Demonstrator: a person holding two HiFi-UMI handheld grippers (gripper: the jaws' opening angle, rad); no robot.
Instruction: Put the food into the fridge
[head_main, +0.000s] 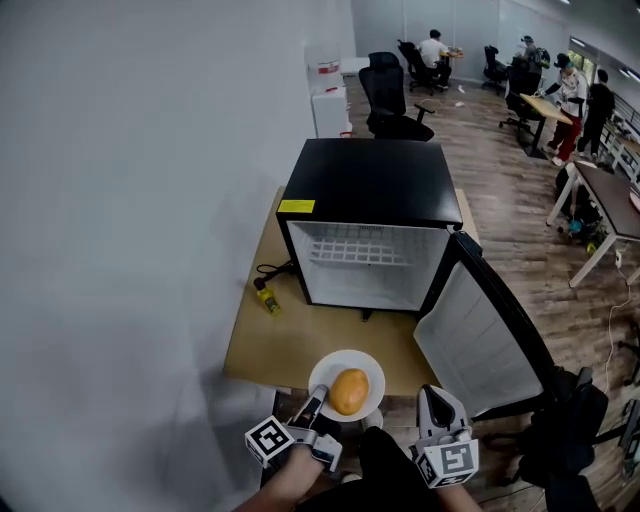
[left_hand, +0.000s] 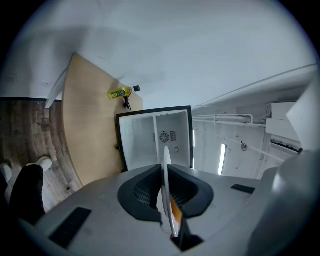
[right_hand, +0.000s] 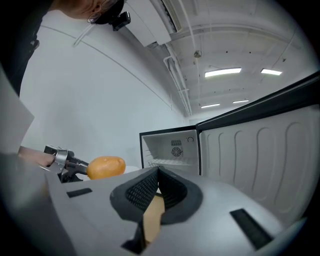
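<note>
The left gripper (head_main: 314, 402) pinches the plate (head_main: 330, 368) by its near rim, jaws almost together on the thin edge; the food (head_main: 348, 391) (a roll, perhaps) sits loose on it, over the table (head_main: 265, 340) edge, before the open fridge (head_main: 370, 230); the right gripper (head_main: 433, 398) is closed on nothing. The plate looks stiff, glossy and breakable; gripped at one edge, it probably needs holding level, or the rounded food may roll.

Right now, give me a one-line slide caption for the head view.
Left gripper holds a white plate of golden food by its rim, facing the open black mini fridge on a table.
</note>
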